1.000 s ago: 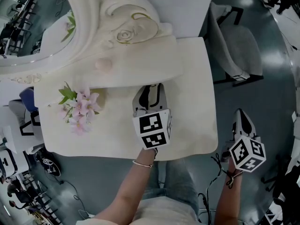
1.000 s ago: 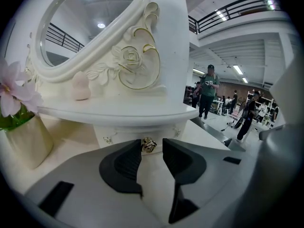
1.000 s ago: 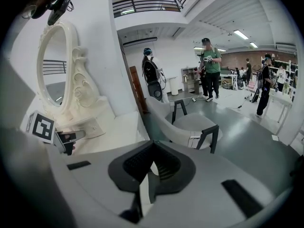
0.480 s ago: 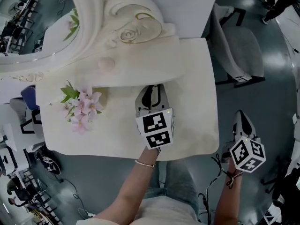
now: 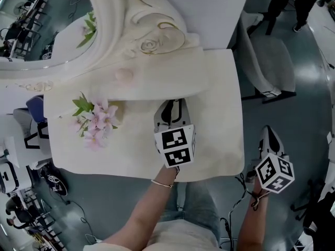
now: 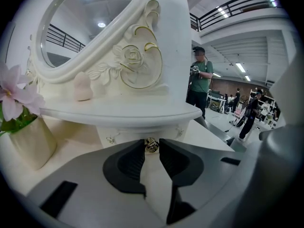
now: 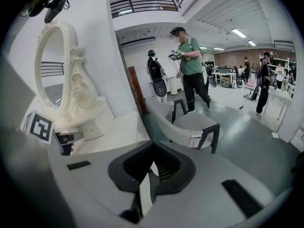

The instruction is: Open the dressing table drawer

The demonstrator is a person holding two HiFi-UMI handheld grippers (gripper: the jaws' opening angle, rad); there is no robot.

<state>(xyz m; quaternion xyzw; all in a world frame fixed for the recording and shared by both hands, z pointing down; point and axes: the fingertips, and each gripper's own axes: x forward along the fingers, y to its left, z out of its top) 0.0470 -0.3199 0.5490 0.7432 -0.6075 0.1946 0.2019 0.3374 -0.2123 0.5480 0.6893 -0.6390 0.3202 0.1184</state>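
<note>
Brass knob (image 6: 151, 145) is clamped by the fingers of the left gripper (image 6: 152, 149), just closed onto it, so the drawer (image 6: 124, 137) at twelve o'clock can be pulled. The right gripper (image 7: 151, 148), fingers closed and empty, is parked at four o'clock, off the bench (image 5: 220, 119).

The head camera looks steeply down on the table (image 5: 220, 88), the left gripper (image 6: 152, 143) camera sits low, close to the knob (image 6: 151, 146) under the mirror (image 6: 90, 27), and the right gripper (image 7: 152, 145) camera, farther off at the table's right, shares that mirror.
</note>
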